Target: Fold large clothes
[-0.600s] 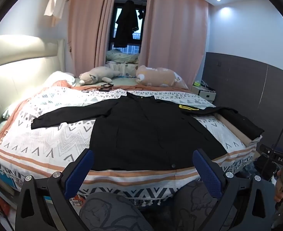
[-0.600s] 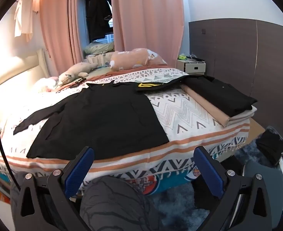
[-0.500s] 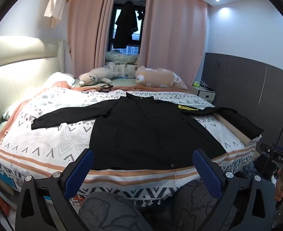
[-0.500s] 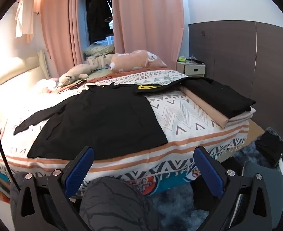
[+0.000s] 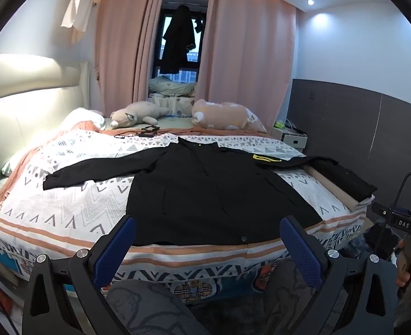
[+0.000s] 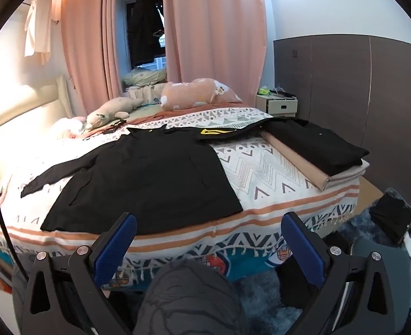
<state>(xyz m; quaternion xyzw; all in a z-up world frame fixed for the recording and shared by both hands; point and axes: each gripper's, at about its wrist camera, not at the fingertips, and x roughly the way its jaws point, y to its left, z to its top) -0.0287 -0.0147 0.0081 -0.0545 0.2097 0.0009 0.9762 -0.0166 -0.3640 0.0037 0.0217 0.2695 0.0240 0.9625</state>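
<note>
A black shirt (image 5: 205,195) is lying spread flat on the bed (image 5: 66,212), sleeves out. The left hand-held gripper (image 5: 205,240) and right hand-held gripper (image 6: 208,237) are hanging released and empty near its hem. Pinching the patterned bedcover (image 6: 261,167) along with the hem would probably be dragging it into the fold.

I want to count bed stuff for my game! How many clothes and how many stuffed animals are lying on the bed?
Spread-out black shirt: 1
Folded black garment on the stack: 1
Folded beige cloth under it: 1
Stuffed animals: 2, a grey plush and a tan plush
Total: 5
</note>
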